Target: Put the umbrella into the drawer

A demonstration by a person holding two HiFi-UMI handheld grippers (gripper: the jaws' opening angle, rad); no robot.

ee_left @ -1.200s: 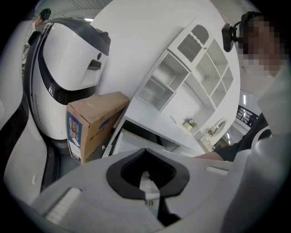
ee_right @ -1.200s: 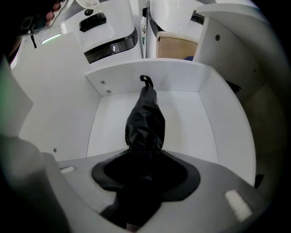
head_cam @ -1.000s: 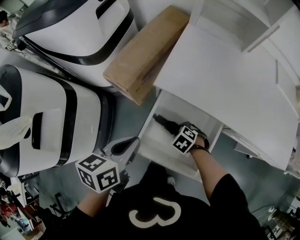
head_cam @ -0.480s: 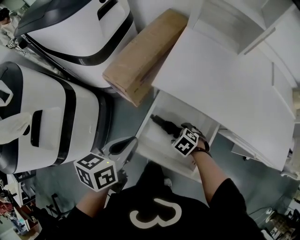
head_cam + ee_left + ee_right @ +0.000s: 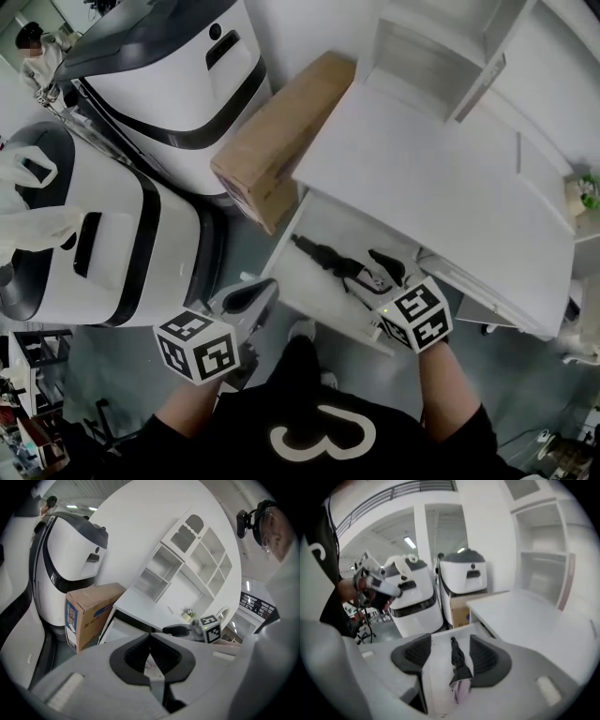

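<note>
Head view first. The drawer (image 5: 305,286) stands pulled open under the white desk top (image 5: 441,187). The umbrella (image 5: 323,256) is in it: black, folded, lying flat on the drawer's floor and running from its far left corner toward its near right. The right gripper (image 5: 373,272) hangs over the drawer's near right end, just above the umbrella's nearer end. The left gripper (image 5: 251,291) sits outside the drawer, just off its left wall. Past the drawer's far left corner a cardboard box (image 5: 281,141) lies on its side, and two white machines (image 5: 112,244) stand further left again.

Left gripper view now. The two dark pads meet at their tips, so it's clenched with nothing in it. Beyond them is the drawer's open front, with the cardboard box to its left. The right gripper's marker cube shows to the drawer's right.

Right gripper view. The jaws are apart and closing. The umbrella shows in the gap between them, but it lies down on the drawer floor and neither pad touches it, so it's released. There's a pale pink bit at the umbrella's near end. It may be a strap or a flap of cloth; the blur won't let me say. Behind the drawer are the box and the machines.
</note>
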